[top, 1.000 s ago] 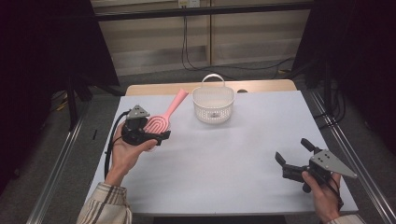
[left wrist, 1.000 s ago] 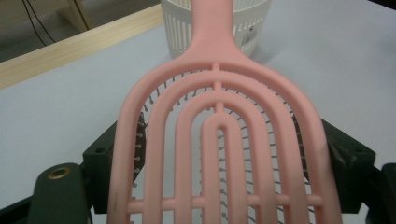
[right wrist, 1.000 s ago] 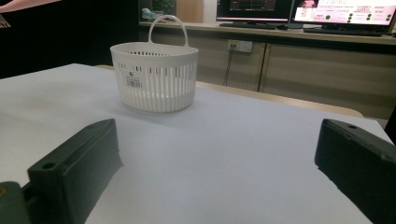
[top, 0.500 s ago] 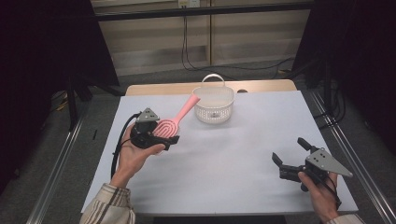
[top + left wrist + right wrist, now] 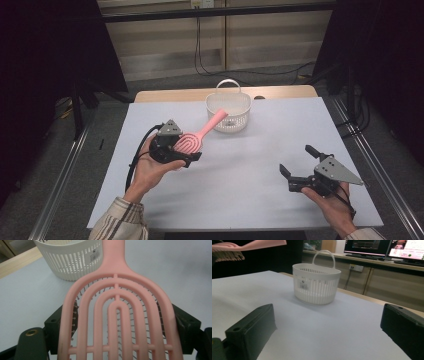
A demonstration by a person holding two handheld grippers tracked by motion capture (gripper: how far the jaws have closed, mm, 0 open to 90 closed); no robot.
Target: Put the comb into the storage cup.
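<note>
- Risk first: my left gripper (image 5: 176, 150) clamps the wide head of the pink plastic vented hairbrush (image 5: 196, 138) between its jaws, and the long handle sticks out ahead, its tip reaching the near rim of the white slotted plastic basket (image 5: 229, 116) with the loop handle.
- Handle tip could knock the basket's wall instead of clearing the rim, I judge, since it comes in low and slanted; the light basket would then slide or tip on the pale grey desk (image 5: 250, 190).
- Grip sits on the head's two edges alone, with the weight of the handle far out, so the brush may pivot or slip in the jaws if I tilt it.
- Release too early would drop the brush on the desk beside the basket.
- My right gripper (image 5: 300, 175) hovers over the desk's near right part, well apart from the basket, its jaws spread wide with nothing between them; it is too far off to steady the basket.
- Hard to tell: the left gripper view cuts off the handle's end, so I cannot say whether it touches the rim or hangs above it.
- Bristles lie under the head, mostly hidden.
- Basket's inside is out of sight from the right gripper view.
</note>
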